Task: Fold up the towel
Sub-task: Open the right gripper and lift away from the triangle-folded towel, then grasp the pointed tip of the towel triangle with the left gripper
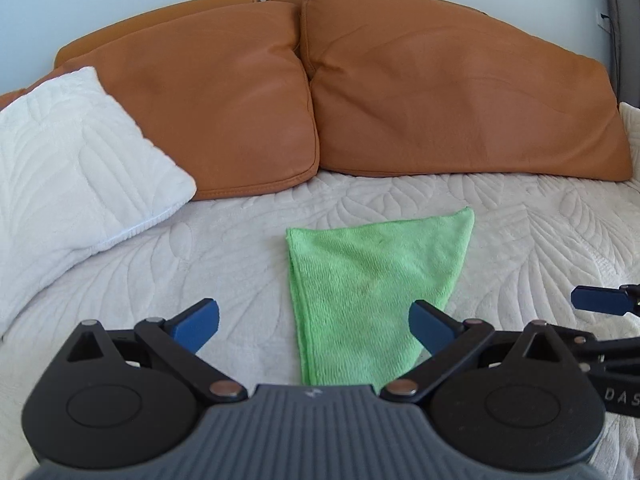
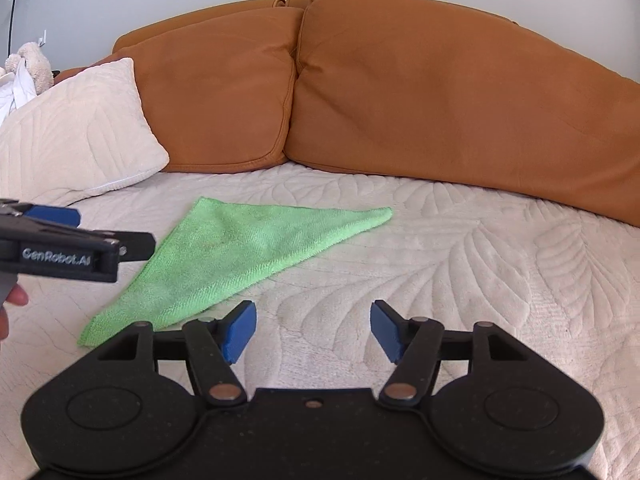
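A green towel [image 1: 372, 280] lies flat on the white quilted cover, folded into a triangle. In the left wrist view its near point runs under my left gripper [image 1: 314, 328], which is open and empty just above it. In the right wrist view the towel [image 2: 236, 256] lies ahead and to the left of my right gripper [image 2: 313, 330], which is open and empty over bare quilt. The left gripper also shows in the right wrist view [image 2: 52, 236] at the left edge, above the towel's left side. A fingertip of the right gripper shows at the right edge of the left wrist view [image 1: 600, 300].
Two brown leather cushions [image 1: 320, 92] stand along the back. A white quilted pillow [image 1: 72, 160] leans at the left. The white quilt [image 2: 460, 264] spreads to the right of the towel. A stuffed toy [image 2: 30, 66] sits at the far left.
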Demonstrator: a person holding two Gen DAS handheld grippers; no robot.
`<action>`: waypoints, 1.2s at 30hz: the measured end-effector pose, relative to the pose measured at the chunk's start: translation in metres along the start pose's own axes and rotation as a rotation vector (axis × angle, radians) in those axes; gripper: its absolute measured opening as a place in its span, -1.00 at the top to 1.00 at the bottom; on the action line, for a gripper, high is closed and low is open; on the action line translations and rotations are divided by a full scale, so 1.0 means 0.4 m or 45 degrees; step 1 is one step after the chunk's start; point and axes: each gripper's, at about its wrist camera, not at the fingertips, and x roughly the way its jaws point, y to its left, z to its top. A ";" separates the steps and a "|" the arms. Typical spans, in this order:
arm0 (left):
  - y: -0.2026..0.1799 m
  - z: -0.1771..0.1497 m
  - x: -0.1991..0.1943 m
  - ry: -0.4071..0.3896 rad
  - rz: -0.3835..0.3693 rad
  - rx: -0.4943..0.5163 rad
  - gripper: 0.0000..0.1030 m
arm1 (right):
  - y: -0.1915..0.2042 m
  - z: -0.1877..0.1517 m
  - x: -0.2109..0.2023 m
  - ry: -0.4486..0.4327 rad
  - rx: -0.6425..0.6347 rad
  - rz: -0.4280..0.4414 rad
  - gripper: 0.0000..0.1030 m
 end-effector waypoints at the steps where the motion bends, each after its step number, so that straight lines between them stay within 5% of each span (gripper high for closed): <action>1: 0.001 -0.016 -0.011 -0.008 0.013 -0.004 -0.99 | -0.009 -0.006 -0.001 0.008 0.036 0.009 -0.24; 14: -0.020 -0.181 -0.072 0.004 0.161 0.283 -0.99 | -0.044 -0.051 -0.041 0.009 0.041 -0.019 -0.24; 23: -0.034 -0.187 -0.085 -0.022 0.185 0.304 -0.96 | -0.047 -0.049 -0.055 0.019 0.069 0.019 -0.24; 27: -0.067 -0.181 -0.081 -0.020 0.184 0.449 -0.68 | -0.041 -0.053 -0.055 0.026 0.049 0.029 -0.24; 30: -0.093 -0.177 -0.078 -0.019 0.182 0.558 -0.18 | -0.043 -0.050 -0.057 0.028 0.058 0.040 -0.24; 33: -0.108 -0.177 -0.064 0.023 0.172 0.660 0.10 | -0.045 -0.046 -0.061 0.021 0.070 0.049 -0.24; 36: -0.124 -0.189 -0.055 0.042 0.181 0.767 0.13 | -0.044 -0.039 -0.066 0.015 0.088 0.058 -0.24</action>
